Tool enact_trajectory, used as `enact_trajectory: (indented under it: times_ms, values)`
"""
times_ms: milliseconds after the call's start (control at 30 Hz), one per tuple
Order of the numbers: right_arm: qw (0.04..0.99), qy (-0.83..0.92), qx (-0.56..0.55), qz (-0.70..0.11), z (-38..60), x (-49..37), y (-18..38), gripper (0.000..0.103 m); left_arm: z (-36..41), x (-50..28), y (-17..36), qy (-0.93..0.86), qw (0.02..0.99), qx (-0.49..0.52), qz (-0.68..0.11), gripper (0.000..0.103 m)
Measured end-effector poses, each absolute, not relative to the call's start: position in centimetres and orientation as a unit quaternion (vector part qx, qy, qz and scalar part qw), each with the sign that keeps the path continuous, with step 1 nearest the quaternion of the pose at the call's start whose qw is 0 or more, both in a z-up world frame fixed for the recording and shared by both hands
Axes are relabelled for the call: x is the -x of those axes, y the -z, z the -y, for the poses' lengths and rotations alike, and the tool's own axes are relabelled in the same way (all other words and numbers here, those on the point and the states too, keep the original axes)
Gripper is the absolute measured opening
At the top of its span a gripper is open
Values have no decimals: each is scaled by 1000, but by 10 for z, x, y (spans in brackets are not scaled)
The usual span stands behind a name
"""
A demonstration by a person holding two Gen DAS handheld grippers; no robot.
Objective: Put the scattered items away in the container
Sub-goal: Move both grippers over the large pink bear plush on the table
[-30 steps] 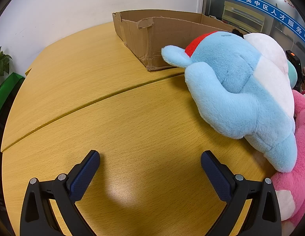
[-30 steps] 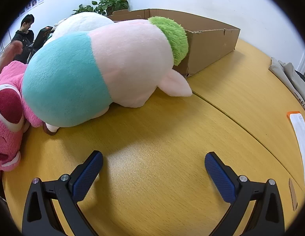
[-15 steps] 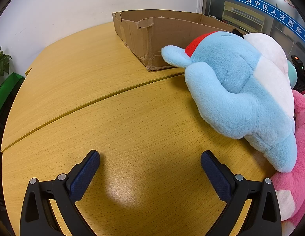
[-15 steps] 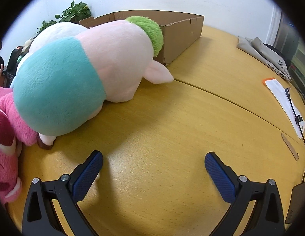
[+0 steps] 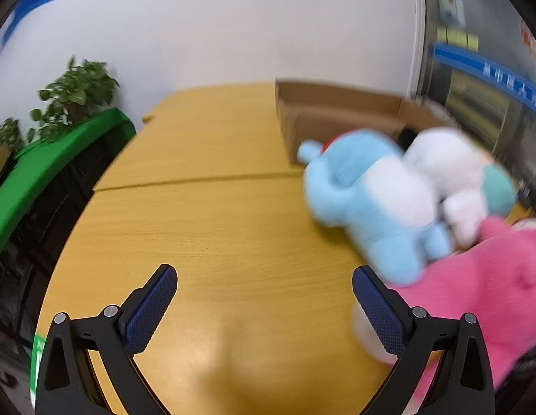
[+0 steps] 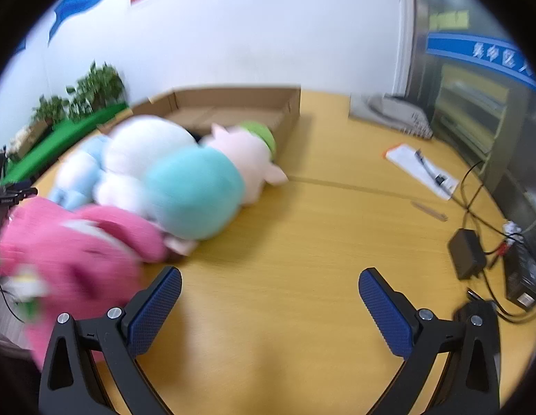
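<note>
The left tool (image 5: 264,297) hangs over the bare wooden tabletop (image 5: 205,228) with its blue-padded fingers spread wide and nothing between them. Just right of it lies a pink plush toy (image 5: 489,287), touching a light-blue plush toy (image 5: 364,200) whose head reaches the cardboard box (image 5: 337,117) behind.

The right tool (image 6: 269,301) is likewise spread apart and empty. To its left the same pink plush toy (image 6: 67,259) lies against a teal-and-pink plush toy with a green tuft (image 6: 198,186), beside a white plush (image 6: 147,145). The box (image 6: 233,107) stands open behind them. Cables and a black adapter (image 6: 466,252) lie at the right; all is motion-blurred.
</note>
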State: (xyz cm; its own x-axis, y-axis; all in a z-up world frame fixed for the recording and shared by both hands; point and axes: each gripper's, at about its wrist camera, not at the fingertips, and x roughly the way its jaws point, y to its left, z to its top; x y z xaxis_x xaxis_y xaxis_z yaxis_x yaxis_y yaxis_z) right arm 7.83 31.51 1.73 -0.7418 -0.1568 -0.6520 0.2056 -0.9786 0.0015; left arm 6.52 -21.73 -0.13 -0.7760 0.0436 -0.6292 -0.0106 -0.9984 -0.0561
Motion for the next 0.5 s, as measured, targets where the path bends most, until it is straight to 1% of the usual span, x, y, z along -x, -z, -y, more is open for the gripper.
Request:
enact_trajectory:
  times_ms: [100, 200, 367, 500]
  values:
    - [107, 940, -325, -10, -290, -101, -38, 102, 186, -100, -33, -952, 30, 298, 61, 103]
    - [123, 941, -316, 11, -256, -110, -43, 102, 148, -118, -48, -952, 59, 292, 71, 103]
    - [143, 938, -314, 38, -207, -129, -40, 102, 99, -117, -40, -936, 98, 321, 103, 103]
    - [113, 938, -326, 22, -188, -141, -37, 102, 76, -124, -32, -937, 85, 325, 91, 103]
